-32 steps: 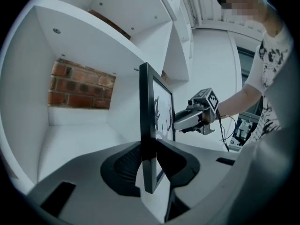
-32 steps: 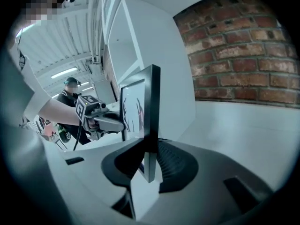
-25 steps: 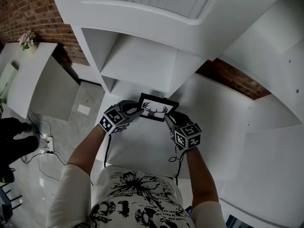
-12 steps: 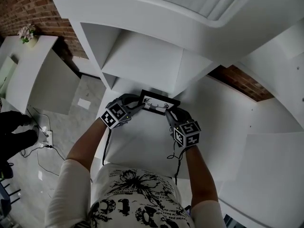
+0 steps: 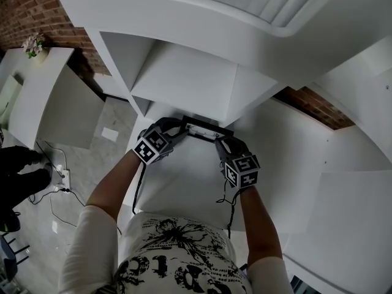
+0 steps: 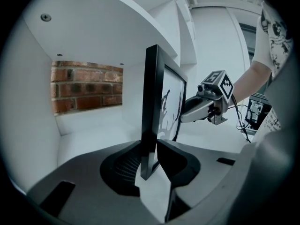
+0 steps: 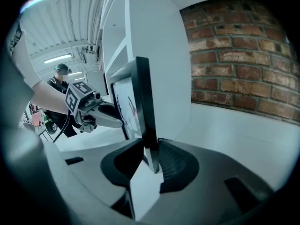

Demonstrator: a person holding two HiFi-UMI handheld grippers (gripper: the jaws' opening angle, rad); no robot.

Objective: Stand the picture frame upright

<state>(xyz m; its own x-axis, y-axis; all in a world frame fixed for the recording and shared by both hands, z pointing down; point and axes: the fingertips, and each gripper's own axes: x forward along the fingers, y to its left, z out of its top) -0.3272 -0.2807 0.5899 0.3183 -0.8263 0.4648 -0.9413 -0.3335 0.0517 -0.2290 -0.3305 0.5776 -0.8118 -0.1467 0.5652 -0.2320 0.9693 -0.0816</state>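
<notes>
While both tongs pinch it, the picture frame (image 5: 207, 129) stands up straight at the mouth of a white shelf box (image 5: 184, 81), with a brick wall (image 6: 86, 86) showing at the back. The left tongs (image 6: 149, 159) are clamped on the frame's left edge. The right tongs (image 7: 151, 157) are clamped on its right edge. Each black edge sits between two pads, and the pads press on it. The deer picture faces the person.

From above, the frame looks like a thin dark bar, so it is almost fully upright. I cannot tell if its bottom sits on the white surface (image 5: 184, 182), because the tongs hide that part. I also cannot see a leg at the back to prop it up.

This is what could go wrong, I think. If the tongs let go and no leg is out, the frame may tip and fall flat. If it hangs a bit above the surface, it may drop, bump and fall over. If one side lets go first, the frame may spin around the other side. If the tongs pull away roughly, they may drag it down.
</notes>
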